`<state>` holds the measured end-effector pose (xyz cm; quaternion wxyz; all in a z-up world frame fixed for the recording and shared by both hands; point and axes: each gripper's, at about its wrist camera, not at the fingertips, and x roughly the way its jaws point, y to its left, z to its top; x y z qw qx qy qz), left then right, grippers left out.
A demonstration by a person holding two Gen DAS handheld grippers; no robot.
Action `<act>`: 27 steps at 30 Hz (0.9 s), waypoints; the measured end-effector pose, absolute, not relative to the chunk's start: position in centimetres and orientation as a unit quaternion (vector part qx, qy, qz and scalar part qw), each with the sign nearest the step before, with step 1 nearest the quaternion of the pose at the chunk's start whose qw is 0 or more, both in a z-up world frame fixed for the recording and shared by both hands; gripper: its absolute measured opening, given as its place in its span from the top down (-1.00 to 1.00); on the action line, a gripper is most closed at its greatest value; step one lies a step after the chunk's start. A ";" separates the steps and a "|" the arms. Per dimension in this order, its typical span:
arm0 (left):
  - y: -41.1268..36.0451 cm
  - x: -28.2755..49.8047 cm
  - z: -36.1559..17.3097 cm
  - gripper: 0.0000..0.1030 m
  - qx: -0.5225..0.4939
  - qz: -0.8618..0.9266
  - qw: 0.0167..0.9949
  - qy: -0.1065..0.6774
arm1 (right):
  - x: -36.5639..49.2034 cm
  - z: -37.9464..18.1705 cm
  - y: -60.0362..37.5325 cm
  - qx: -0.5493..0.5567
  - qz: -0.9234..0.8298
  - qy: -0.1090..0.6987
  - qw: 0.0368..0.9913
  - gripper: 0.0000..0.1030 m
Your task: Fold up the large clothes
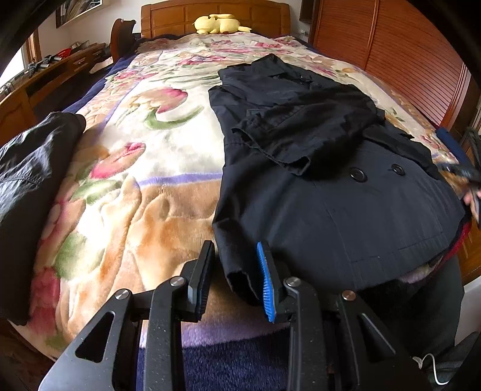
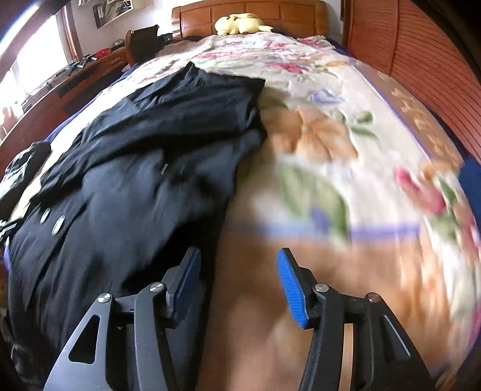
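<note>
A large black double-breasted coat [image 1: 315, 168] lies lengthwise on the floral blanket [image 1: 144, 168], with a sleeve folded across its chest. My left gripper [image 1: 236, 270] is open, its jaws on either side of the coat's near left hem corner. In the right wrist view the coat [image 2: 144, 168] lies at left, and my right gripper [image 2: 239, 270] is open and empty over the blanket [image 2: 330, 168], its left finger beside the coat's right edge. The view is blurred by motion.
A second black garment [image 1: 33, 180] lies at the bed's left edge. A yellow plush toy [image 1: 219, 24] sits by the wooden headboard. A wooden wardrobe [image 1: 405, 60] stands at right, a desk [image 1: 54, 75] at left.
</note>
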<state>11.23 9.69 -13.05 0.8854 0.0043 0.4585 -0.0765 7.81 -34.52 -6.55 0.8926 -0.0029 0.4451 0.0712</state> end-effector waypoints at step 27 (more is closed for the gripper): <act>9.9 9.3 -13.5 0.42 -0.031 -0.053 0.901 0.430 | -0.4 -8.7 -31.3 -0.009 0.091 0.446 0.890 -0.08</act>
